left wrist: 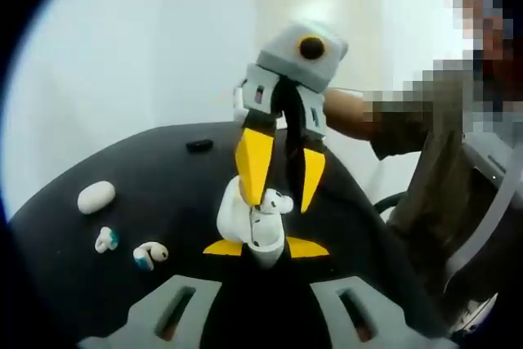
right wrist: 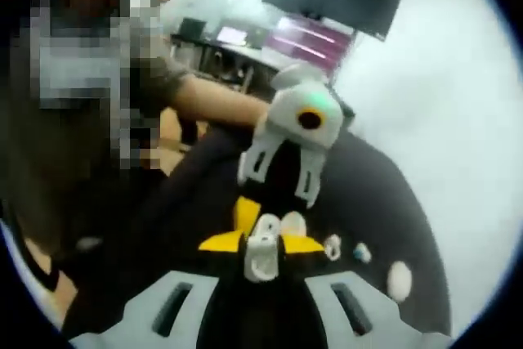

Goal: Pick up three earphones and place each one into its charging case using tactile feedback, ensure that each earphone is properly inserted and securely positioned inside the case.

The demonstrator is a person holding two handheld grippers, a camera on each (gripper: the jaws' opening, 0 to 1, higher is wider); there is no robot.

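Note:
My left gripper (left wrist: 264, 248) is shut on a white open charging case (left wrist: 235, 220), held above a black table (left wrist: 122, 169). From above, the right gripper (left wrist: 279, 204) comes down onto the case with a white earphone (left wrist: 279, 199) between its yellow fingertips. In the right gripper view, my right gripper (right wrist: 261, 243) holds that earphone (right wrist: 263, 257), and the left gripper (right wrist: 270, 220) faces it with the case (right wrist: 292, 223). Two loose earbuds with teal tips (left wrist: 106, 239) (left wrist: 149, 255) lie at the table's left.
A closed white oval case (left wrist: 96, 196) rests near the table's left edge, also seen as the oval case (right wrist: 398, 279). A small black object (left wrist: 198, 145) lies at the far side. A person's forearm (left wrist: 347, 114) reaches in from the right.

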